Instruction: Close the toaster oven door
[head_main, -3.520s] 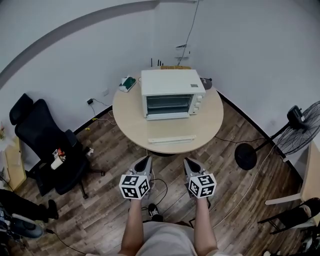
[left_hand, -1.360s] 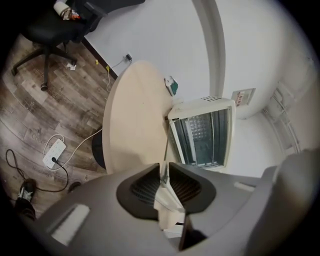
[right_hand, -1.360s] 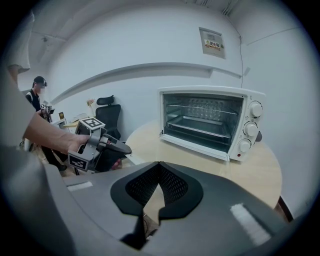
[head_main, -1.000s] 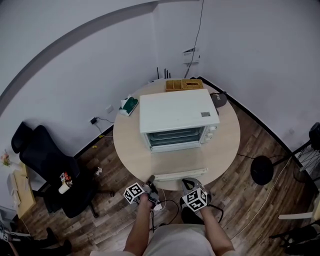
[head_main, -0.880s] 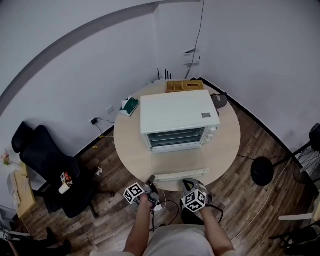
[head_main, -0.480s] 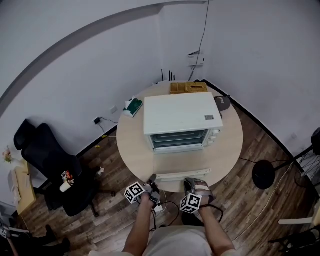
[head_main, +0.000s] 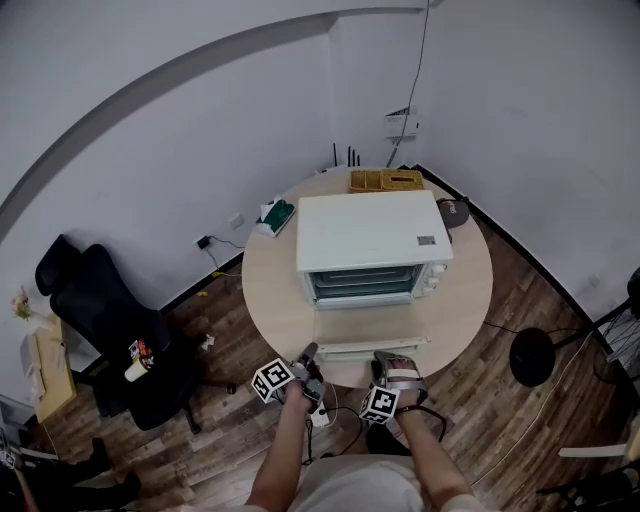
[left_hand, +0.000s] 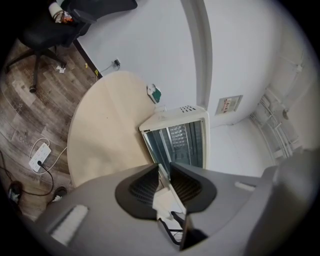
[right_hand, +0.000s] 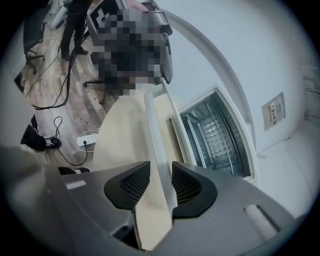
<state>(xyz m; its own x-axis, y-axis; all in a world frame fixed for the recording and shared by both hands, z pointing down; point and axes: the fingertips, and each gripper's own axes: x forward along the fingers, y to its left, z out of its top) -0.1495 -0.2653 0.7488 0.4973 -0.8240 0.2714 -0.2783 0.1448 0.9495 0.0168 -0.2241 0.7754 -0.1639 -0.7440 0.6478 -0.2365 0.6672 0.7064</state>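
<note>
**A:** Entry one, the oven?

**B:** Oven (head_main: 372, 232): white, on the round table (head_main: 272, 292), past its middle toward the far edge. Door (head_main: 368, 325): open, let down flat, reaching to the table's near edge. Handle (head_main: 372, 349): white bar, lying along that near edge.

**A:** Left claw?

**B:** Left claw (left_hand: 165, 167): at the door's near left corner. Its jaws are drawn close, pinching the door's thin edge, and only a narrow slit shows between them.

**A:** Right claw?

**B:** Right claw (right_hand: 161, 171): over the handle, right of its middle. Its jaws are spread and have just been opening. The handle runs between them, and the pads do not press on it.

**A:** Other stock on the table?

**B:** Green pack (head_main: 277, 215): far left edge. Wooden tray (head_main: 385, 181): far edge, behind the oven. Dark round thing (head_main: 456, 210): far right edge.

**A:** Floor?

**B:** Black chair (head_main: 105, 320): left of the table. Power strip (head_main: 320, 416): below the near edge, cable attached.
</note>
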